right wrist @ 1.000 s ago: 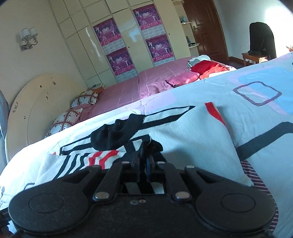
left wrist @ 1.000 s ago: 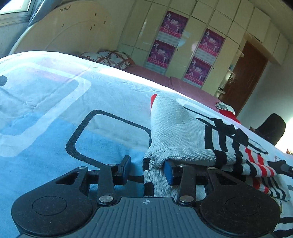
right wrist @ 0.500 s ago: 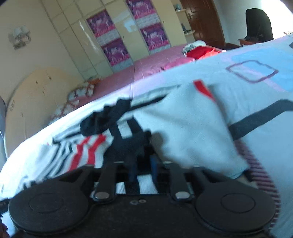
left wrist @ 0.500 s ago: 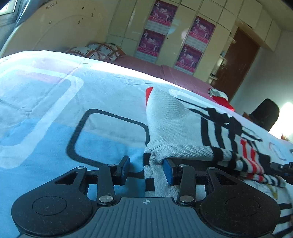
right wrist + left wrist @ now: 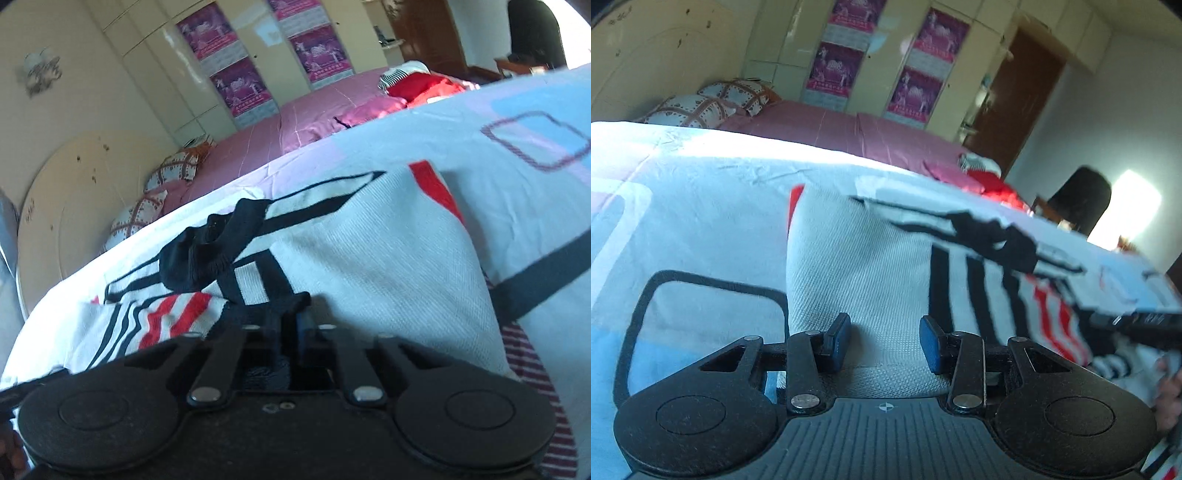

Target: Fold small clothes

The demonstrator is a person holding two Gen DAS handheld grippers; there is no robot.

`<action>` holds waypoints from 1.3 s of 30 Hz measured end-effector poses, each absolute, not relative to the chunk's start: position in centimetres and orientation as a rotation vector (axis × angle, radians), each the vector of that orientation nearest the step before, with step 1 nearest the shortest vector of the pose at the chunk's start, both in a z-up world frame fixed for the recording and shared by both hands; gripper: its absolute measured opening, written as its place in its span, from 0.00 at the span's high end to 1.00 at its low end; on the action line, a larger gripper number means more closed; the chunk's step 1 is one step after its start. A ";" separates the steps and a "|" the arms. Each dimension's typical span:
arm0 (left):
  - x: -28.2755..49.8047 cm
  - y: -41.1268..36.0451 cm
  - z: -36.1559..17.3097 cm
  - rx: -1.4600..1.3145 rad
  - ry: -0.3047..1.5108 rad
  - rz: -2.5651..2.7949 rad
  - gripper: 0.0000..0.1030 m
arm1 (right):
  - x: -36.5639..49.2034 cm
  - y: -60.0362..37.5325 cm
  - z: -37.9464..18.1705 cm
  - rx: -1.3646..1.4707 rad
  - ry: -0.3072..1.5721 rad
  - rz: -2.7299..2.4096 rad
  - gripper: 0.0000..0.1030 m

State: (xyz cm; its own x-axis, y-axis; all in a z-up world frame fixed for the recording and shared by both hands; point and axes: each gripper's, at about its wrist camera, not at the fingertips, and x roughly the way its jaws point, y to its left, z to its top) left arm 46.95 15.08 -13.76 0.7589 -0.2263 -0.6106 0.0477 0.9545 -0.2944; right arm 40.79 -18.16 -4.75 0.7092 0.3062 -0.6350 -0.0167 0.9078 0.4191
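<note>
Left claw [image 5: 884, 341] open, sweater [image 5: 871, 266] fabric between its pads, ungripped. Right claw [image 5: 291, 325] has just been closing, now clamped on the sweater's dark-striped edge directly ahead. One-sided pull could skew the fold.

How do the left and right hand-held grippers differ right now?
The left hand-held gripper has its blue pads apart, with grey sweater fabric between them; the right hand-held gripper is pinched shut on the sweater's black edge. The left sits at the plain grey part, the right by the stripes. Both point along the same sweater.
</note>
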 end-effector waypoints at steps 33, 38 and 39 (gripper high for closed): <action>54.7 17.9 -13.3 -0.144 0.712 -0.153 0.61 | 40.9 -15.8 -4.8 0.273 0.773 0.162 0.85; 53.1 18.3 -11.9 -0.158 0.639 -0.138 0.61 | 40.8 -14.5 -3.0 0.297 0.679 0.220 0.81; 53.0 18.2 -11.7 -0.167 0.638 -0.146 0.61 | 41.0 -13.7 -2.8 0.293 0.672 0.246 0.81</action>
State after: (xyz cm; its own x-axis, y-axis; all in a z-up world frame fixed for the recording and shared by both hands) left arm 52.98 18.16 -11.73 0.7936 -0.1862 -0.5793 0.0836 0.9764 -0.1993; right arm 41.04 -13.67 -2.80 0.7563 0.3158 -0.5730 -0.1285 0.9304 0.3432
